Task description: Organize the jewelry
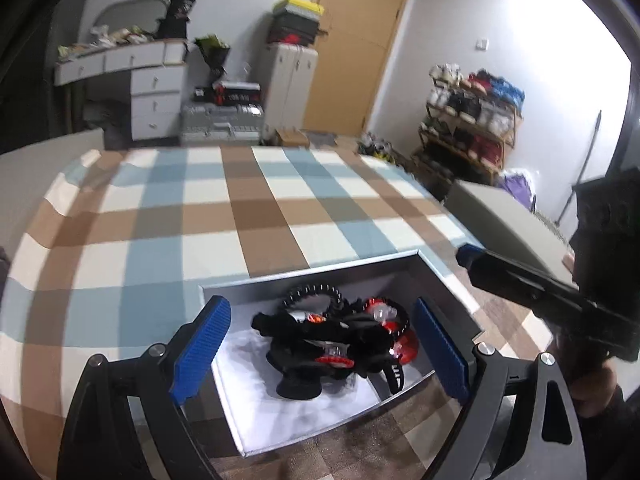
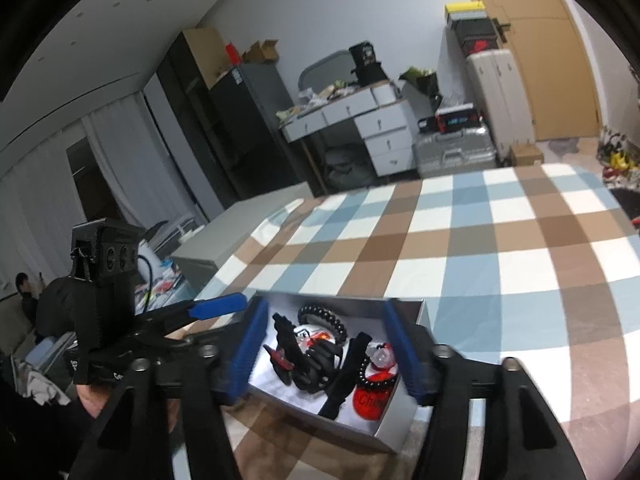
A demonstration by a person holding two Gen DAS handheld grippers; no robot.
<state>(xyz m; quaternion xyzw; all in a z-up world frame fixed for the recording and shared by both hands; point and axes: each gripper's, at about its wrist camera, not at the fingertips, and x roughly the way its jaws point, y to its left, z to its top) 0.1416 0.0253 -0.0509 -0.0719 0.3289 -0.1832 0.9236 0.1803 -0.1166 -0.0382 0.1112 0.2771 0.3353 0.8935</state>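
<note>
The jewelry (image 1: 340, 336), a tangle of black bead bracelets and red bits, is piled in an open grey box (image 1: 312, 276) sitting on the checked tablecloth (image 1: 240, 208). The left gripper (image 1: 320, 344) hangs over the box with its jaws spread wide, nothing between the blue pads. The right gripper (image 2: 334, 354) is parted too, gripping nothing, over the same pile.

Both my wrist cams sit close over the open box (image 1: 320, 420) (image 2: 404, 436), angled down across the checked table (image 1: 160, 220) (image 2: 500, 260). Left faces the door; right faces the dresser. Each catches the other tongs.
</note>
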